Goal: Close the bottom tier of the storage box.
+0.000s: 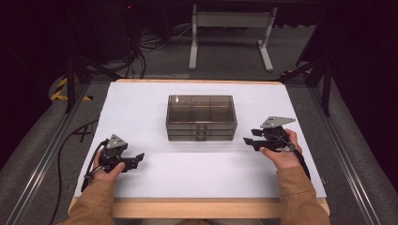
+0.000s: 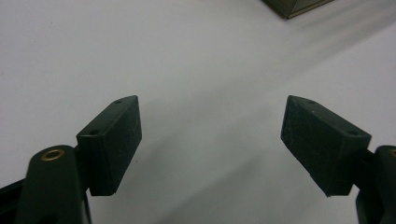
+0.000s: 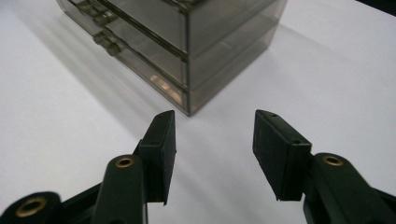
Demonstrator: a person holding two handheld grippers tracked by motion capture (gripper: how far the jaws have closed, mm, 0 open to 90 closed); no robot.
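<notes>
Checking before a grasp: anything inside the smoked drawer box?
Through the smoked translucent plastic drawer box, drawer fronts, handles and top dividers show; no contents stand out, but the tint hides the drawer interiors, so empty or not can't be told.

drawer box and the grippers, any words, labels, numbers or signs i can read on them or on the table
None: no readable text in these views.
The smoky clear drawer box bears no label or print, nor does the white table.
The left gripper and right gripper have plain black fingers with no markings.

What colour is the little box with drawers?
The box is see-through smoky brown-grey. It shows best in the right gripper view.
</notes>
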